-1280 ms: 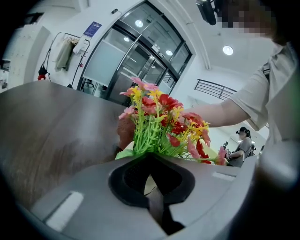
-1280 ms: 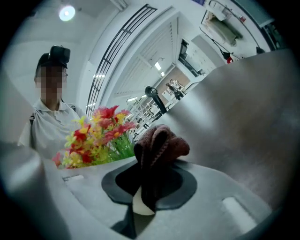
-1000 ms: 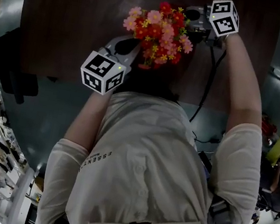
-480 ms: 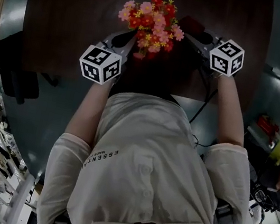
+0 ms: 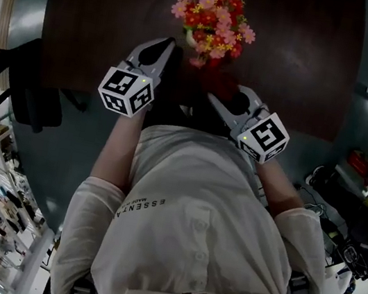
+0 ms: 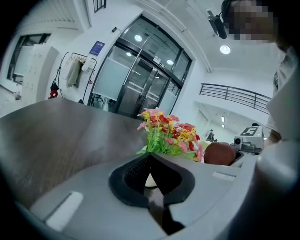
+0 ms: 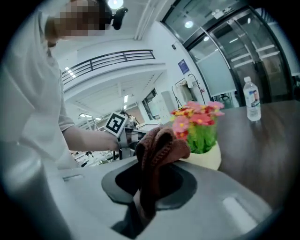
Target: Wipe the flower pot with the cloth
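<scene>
Centrally on a dark wood-grain worktop [image 5: 101, 15] stands the flower pot [image 7: 206, 157], a rounded cream bowl packed with green leaves and small pink, red and yellow blossoms. From the head view its bouquet hides the bowl. The right hand-held gripper [image 5: 212, 98] sits on the near right side of the pot, pointing up at it, and its jaws pinch a rust-brown knitted cloth [image 7: 157, 154]. The cloth bunches up in folds above the jaw tips, right beside the pot; whether it touches the bowl cannot be told. The left hand-held gripper [image 5: 165, 44] lies on the pot's near left side, a little apart from the flowers, with its jaws pressed together and nothing between them. Bare wood stretches to the left, to the right and beyond the pot. The worktop's near edge runs just in front of the person's white shirt [image 5: 193, 215], and its left edge borders a grey-green floor [image 5: 26, 2]. A plastic water bottle [image 7: 252, 105] stands upright on the far part of the worktop, well apart from the pot. A dark chair [image 5: 32, 88] stands off the left corner. Beyond, the room is bright and white, with tall glass doors [image 6: 140, 75] and a balcony railing [image 6: 234, 96].
</scene>
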Available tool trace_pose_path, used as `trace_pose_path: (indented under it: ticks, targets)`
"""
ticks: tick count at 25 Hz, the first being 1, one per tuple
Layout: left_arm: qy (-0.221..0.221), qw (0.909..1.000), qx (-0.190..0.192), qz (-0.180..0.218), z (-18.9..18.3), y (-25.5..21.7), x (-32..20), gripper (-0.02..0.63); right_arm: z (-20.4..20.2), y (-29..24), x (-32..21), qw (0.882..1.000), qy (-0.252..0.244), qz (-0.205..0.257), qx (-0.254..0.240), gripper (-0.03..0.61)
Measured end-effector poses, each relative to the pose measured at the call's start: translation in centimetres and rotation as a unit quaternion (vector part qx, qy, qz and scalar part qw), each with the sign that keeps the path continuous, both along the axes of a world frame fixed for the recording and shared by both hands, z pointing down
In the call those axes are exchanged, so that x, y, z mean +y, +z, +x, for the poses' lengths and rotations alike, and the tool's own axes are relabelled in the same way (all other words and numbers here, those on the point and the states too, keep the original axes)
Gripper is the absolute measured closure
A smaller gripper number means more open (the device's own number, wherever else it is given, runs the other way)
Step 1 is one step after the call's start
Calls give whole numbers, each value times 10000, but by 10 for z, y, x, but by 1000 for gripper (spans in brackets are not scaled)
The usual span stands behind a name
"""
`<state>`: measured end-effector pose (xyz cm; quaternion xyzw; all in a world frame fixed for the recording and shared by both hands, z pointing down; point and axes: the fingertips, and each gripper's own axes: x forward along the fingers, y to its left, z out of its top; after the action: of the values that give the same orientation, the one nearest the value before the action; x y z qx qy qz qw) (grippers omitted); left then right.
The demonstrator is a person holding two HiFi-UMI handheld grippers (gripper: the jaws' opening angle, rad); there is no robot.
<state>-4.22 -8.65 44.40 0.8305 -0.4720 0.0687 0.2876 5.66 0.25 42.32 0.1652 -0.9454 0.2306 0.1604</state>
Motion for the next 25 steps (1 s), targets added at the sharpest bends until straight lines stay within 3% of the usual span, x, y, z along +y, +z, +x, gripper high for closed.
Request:
trace_pose_path:
  ticks: [7, 13, 18, 22, 25]
  targets:
    - [493, 9988, 20, 48, -40, -4, 5, 598, -91, 17, -23, 9932, 1022, -517, 184, 526]
    - [1017, 9947, 152, 79, -85, -12, 8, 598, -136, 41, -49, 9750, 2027, -678, 604, 526]
    - [1436, 9894, 190, 47, -123, -8, 8, 598, -162, 50, -85, 9522, 2904, -718, 623, 526]
    - [1714, 9849, 221, -13, -144, 0, 8, 598, -162, 60, -115, 9225, 3705, -1009, 397, 526]
    - [1997, 9795, 245, -35, -138, -3, 5, 598, -142, 61, -135, 8994, 4221, -1081, 355, 526]
